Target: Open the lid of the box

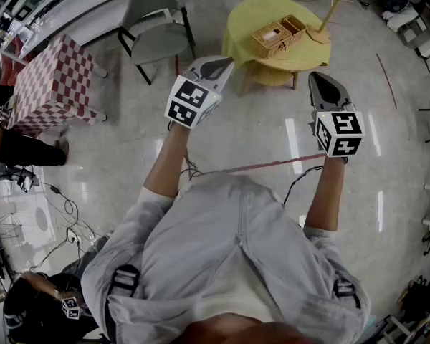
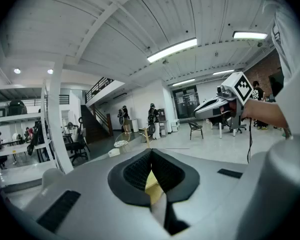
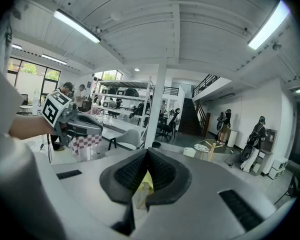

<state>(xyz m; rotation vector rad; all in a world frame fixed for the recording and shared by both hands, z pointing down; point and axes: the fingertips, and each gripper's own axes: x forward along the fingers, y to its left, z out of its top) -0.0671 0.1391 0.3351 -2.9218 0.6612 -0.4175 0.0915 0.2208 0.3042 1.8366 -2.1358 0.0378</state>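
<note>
The left gripper (image 1: 216, 68) is held over the floor, its jaws pressed together on nothing. Ahead of it, well beyond both tips, the wicker box (image 1: 279, 36) sits on the round yellow table (image 1: 238, 27) (neither gripper touches it). The right gripper (image 1: 322, 86) is likewise closed and empty.

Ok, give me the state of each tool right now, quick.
Left tool: closed, jaws together, holding nothing.
Right tool: closed, jaws together, holding nothing.
</note>
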